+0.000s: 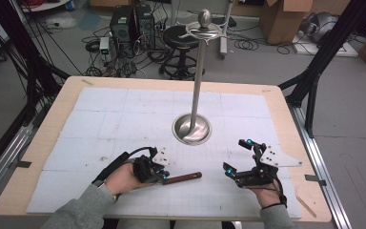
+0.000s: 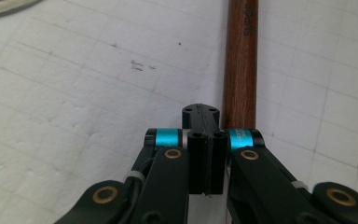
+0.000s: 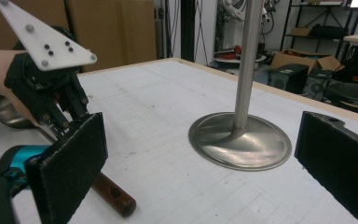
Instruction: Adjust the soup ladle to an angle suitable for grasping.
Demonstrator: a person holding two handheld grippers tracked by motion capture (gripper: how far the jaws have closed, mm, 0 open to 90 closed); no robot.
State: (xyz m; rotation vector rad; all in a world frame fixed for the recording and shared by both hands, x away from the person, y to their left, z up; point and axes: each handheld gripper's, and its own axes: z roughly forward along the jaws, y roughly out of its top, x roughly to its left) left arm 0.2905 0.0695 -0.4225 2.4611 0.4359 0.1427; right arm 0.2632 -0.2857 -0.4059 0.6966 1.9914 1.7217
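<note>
A brown wooden handle [image 1: 183,178] lies on the white mat near the table's front, and the end nearest my right gripper has a small hole [image 3: 114,193]. My left gripper [image 1: 165,174] rests at the handle's left end. Its jaws are shut together with nothing visible between them [image 2: 201,116], and the handle [image 2: 240,60] runs along their right side. My right gripper [image 1: 237,155] is open over the mat to the right of the handle, its two black pads [image 3: 70,163] wide apart. A shiny rounded metal part [image 3: 2,114] shows behind the left hand.
A tall metal stand with a round base [image 1: 192,128] rises from the middle of the mat, with hooks and a knob [image 1: 204,21] at its top. The wooden table edge [image 1: 310,191] runs close to the right hand. A stool and boxes stand on the floor beyond.
</note>
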